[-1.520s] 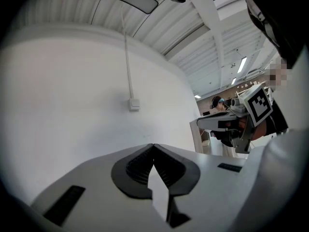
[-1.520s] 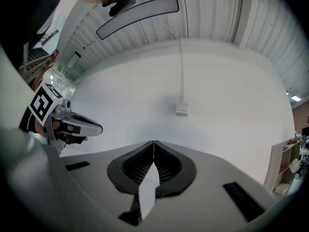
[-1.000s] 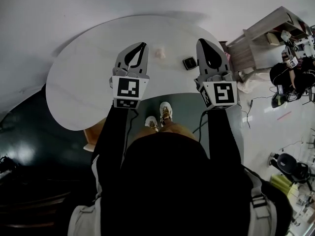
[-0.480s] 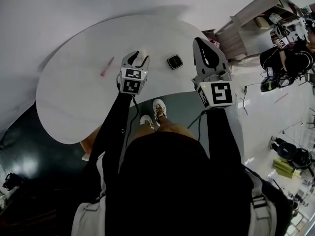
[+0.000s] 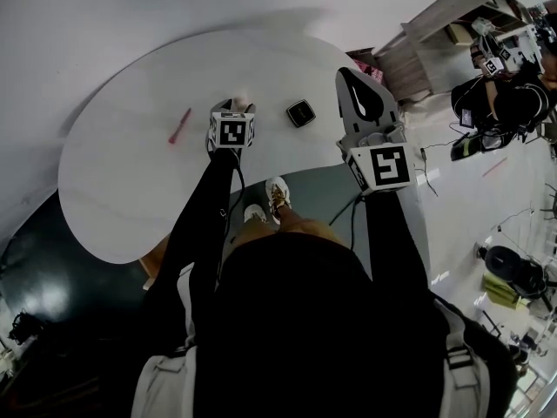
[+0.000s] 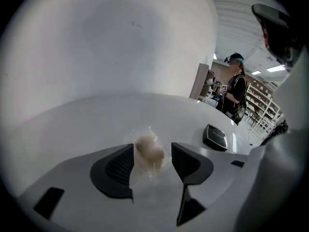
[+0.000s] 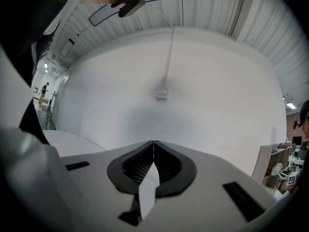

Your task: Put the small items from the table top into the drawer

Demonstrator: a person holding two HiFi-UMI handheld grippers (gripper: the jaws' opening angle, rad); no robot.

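Left gripper [image 6: 152, 150] jaws, just opening, stand wide astride a clear-wrapped pale lump [image 6: 149, 154] lying lower-centre on the white table [image 5: 130, 172], probably set to pinch it; right gripper [image 7: 153, 145] pressed together, empty, waiting alongside.

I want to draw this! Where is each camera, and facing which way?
Head view: on the person's head, looking down at the table; arms, shoes, left gripper, right gripper show.
Left gripper view: on that gripper, facing across the table; jaws have just been opening, wrapped sweet between.
Right gripper view: on that gripper, facing the wall; shut jaws show.
Head and left share the black box.
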